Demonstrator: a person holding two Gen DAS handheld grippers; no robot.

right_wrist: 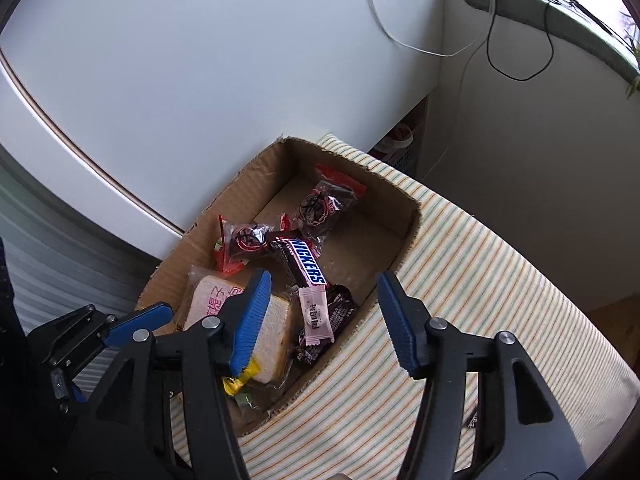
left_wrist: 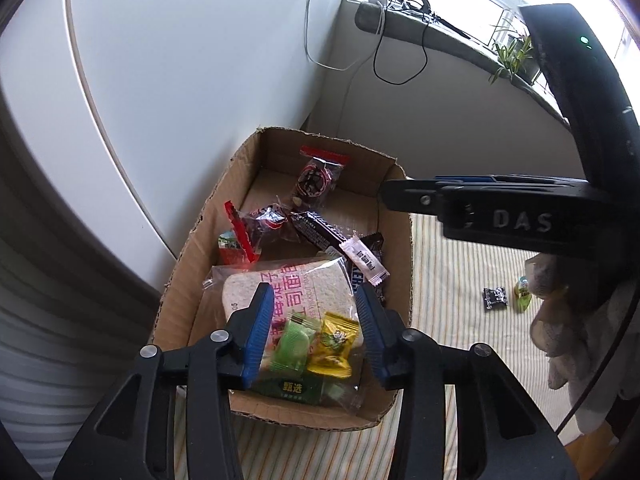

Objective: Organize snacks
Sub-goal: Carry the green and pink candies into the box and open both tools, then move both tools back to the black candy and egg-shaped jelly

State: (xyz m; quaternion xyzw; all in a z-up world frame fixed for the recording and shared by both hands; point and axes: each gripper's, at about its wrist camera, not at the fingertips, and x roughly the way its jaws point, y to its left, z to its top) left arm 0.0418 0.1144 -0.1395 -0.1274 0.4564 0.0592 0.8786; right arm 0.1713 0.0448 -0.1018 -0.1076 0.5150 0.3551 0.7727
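Observation:
An open cardboard box (left_wrist: 188, 256) holds the snacks: a sliced-bread packet (left_wrist: 312, 284), a green candy (left_wrist: 292, 344), a yellow candy (left_wrist: 334, 344), a Snickers bar (right_wrist: 306, 260), a pink sachet (right_wrist: 316, 312) and dark red-edged packets (left_wrist: 316, 176). My left gripper (left_wrist: 314, 300) hangs open over the box's near end, above the bread packet and the two candies, its pads touching nothing. My right gripper (right_wrist: 323, 280) is open over the box's right side, above the pink sachet, with nothing between its fingers. It also shows in the left wrist view (left_wrist: 420, 200).
The box stands on a striped tablecloth (right_wrist: 480, 280) against a white wall panel (left_wrist: 200, 80). A small black packet (left_wrist: 496, 298) and a green candy (left_wrist: 522, 292) lie on the cloth to the right. Cables hang from a windowsill (left_wrist: 440, 36) behind.

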